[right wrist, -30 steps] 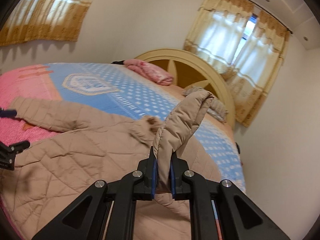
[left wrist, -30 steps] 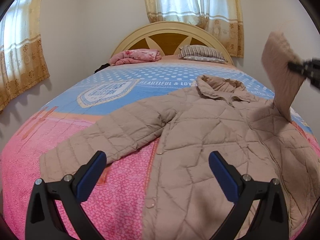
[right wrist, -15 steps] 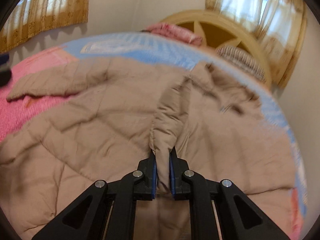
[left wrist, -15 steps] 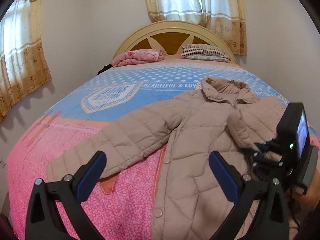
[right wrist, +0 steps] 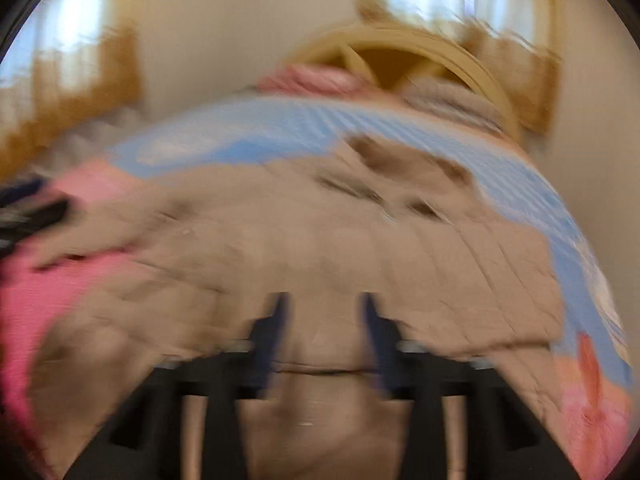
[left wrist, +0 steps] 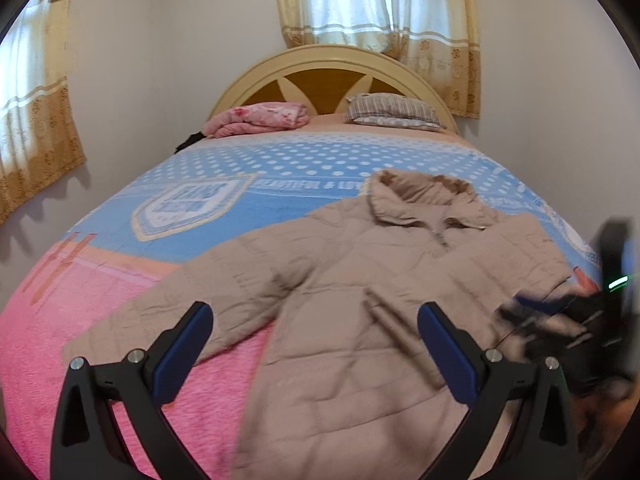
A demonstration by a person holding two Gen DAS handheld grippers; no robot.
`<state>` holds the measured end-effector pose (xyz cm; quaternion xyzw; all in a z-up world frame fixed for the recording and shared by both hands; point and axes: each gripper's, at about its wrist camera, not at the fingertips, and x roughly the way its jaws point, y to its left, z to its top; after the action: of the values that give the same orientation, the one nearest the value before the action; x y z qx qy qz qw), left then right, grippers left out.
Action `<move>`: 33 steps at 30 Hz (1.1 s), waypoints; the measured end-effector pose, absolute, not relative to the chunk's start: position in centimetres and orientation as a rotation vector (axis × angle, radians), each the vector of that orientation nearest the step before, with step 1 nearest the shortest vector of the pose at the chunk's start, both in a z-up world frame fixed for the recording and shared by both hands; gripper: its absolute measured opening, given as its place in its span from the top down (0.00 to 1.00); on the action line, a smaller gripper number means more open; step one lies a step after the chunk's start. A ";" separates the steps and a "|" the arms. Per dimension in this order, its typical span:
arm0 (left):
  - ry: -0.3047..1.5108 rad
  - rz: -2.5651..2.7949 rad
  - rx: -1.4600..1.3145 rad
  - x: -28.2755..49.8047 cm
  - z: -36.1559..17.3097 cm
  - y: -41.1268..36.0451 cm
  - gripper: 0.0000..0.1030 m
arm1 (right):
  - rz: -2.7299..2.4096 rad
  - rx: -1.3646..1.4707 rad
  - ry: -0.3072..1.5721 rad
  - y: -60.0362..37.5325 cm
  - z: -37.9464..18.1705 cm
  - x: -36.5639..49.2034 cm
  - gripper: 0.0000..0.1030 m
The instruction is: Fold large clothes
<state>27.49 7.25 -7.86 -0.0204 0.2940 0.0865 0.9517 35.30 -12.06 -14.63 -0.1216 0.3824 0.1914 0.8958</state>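
A beige quilted jacket [left wrist: 360, 292] lies front-up on the bed, collar toward the headboard. Its left sleeve [left wrist: 176, 316] stretches out over the pink bedspread. Its right sleeve [left wrist: 404, 328] lies folded across the chest. My left gripper [left wrist: 316, 344] is open and empty, held above the jacket's lower half. My right gripper [right wrist: 324, 336] has its jaws apart over the jacket [right wrist: 320, 248] in a blurred view, with nothing between them. It also shows as a dark blur in the left wrist view [left wrist: 568, 320], at the jacket's right edge.
The bed [left wrist: 80, 320] has a pink and blue bedspread. A folded pink blanket [left wrist: 260, 118] and a striped pillow [left wrist: 392, 112] lie by the cream headboard [left wrist: 332, 64]. Walls stand close on both sides. Curtains [left wrist: 380, 4] hang behind.
My right gripper carried the right sleeve down across the jacket's chest, let it go and opened. It has moved back to the right. My left gripper stayed open and barely moved.
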 end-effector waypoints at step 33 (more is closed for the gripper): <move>0.707 0.158 0.074 36.8 -12.1 -1.1 0.00 | 0.103 0.008 0.891 -25.4 -17.8 47.0 0.73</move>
<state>36.82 -1.05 -12.14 0.0364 0.3455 0.0773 0.9345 47.04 -25.38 -17.80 0.0037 0.4306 0.0500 0.9012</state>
